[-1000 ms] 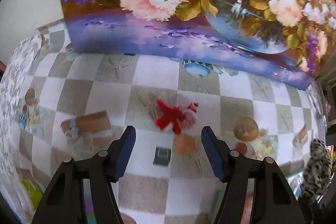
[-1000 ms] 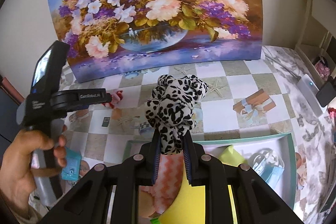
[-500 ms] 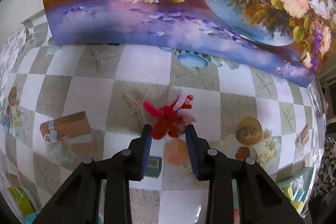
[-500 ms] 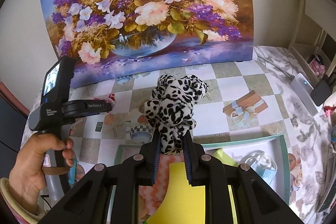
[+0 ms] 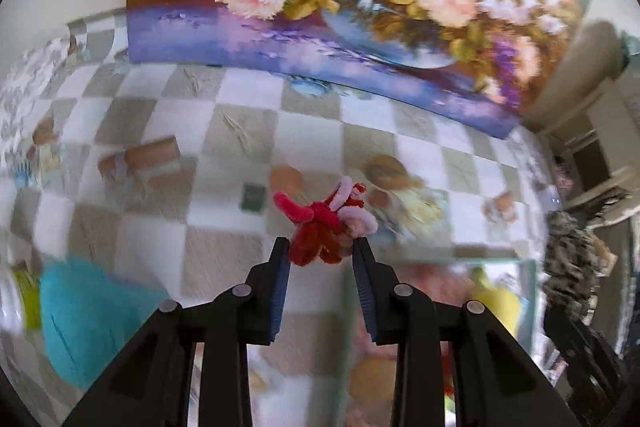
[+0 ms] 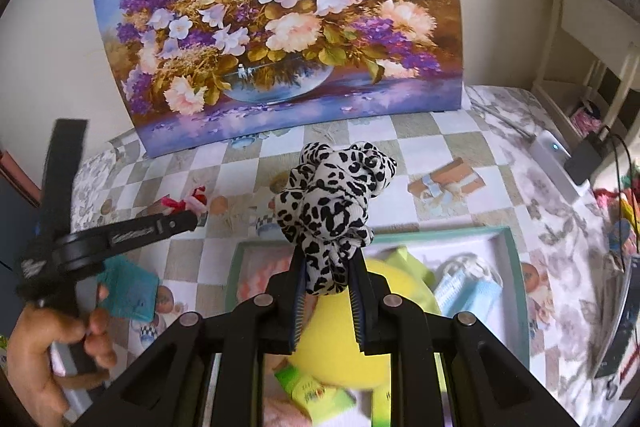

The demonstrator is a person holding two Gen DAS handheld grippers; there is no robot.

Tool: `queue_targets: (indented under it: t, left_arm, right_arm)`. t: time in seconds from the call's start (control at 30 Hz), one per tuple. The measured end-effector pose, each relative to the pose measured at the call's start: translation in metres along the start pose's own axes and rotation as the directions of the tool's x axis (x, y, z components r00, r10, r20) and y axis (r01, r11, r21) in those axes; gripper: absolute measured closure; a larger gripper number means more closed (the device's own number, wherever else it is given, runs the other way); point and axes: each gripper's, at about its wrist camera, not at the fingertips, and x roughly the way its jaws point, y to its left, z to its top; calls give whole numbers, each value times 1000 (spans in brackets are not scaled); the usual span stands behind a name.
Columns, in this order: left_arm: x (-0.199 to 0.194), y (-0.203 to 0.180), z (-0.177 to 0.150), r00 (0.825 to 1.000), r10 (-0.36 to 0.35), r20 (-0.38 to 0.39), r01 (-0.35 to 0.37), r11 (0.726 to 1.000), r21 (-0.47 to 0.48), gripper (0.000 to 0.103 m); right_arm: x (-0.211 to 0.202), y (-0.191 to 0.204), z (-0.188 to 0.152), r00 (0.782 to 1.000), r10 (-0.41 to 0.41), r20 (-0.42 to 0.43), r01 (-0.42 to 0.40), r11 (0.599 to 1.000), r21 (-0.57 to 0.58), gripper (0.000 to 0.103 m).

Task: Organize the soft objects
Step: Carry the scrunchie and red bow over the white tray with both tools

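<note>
Two grippers, both loaded! Left gripper [image 5: 321, 251] has its blue-padded fingers [image 5: 280, 283] pinched narrow on a red and pink fuzzy bundle [image 5: 326, 221], which sticks out past the tips, clear above the checkered tablecloth [image 5: 224, 131]. That view is smeared with blur, so the finer detail of the bundle is hard to read. Over on the other side, right gripper [image 6: 327, 267] clamps a leopard-print scrunchie [image 6: 334, 193] between close-set fingers [image 6: 356, 291], the ruffled fabric ballooning up over the tips. Directly beneath it sits a teal-rimmed tray [image 6: 514, 267] holding a yellow soft item [image 6: 344, 351], a light blue face mask [image 6: 468, 285] and a pink zigzag cloth [image 6: 262, 277]. From the right wrist view, the person's left hand [image 6: 52, 355] grips its tool at the left edge, the red bundle showing at the tool's tip, short of the tray. A teal cloth [image 6: 128, 289] lies just beside that hand. Behind everything stands a big flower painting [image 6: 280, 31] against the wall.
</note>
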Motion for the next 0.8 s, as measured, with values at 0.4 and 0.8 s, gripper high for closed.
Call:
queue_targets:
  t: [0.4, 0.8]
  left_arm:
    - [-46, -29, -95, 993, -115, -3, 115, 993, 30, 70]
    - [-49, -60, -160, 983, -171, -60, 177, 980, 96, 70]
  right_arm:
    - [-33, -14, -53, 1000, -25, -16, 25, 1000, -3, 82]
    - [-43, -40, -111, 996, -47, -70, 50, 998, 40, 82]
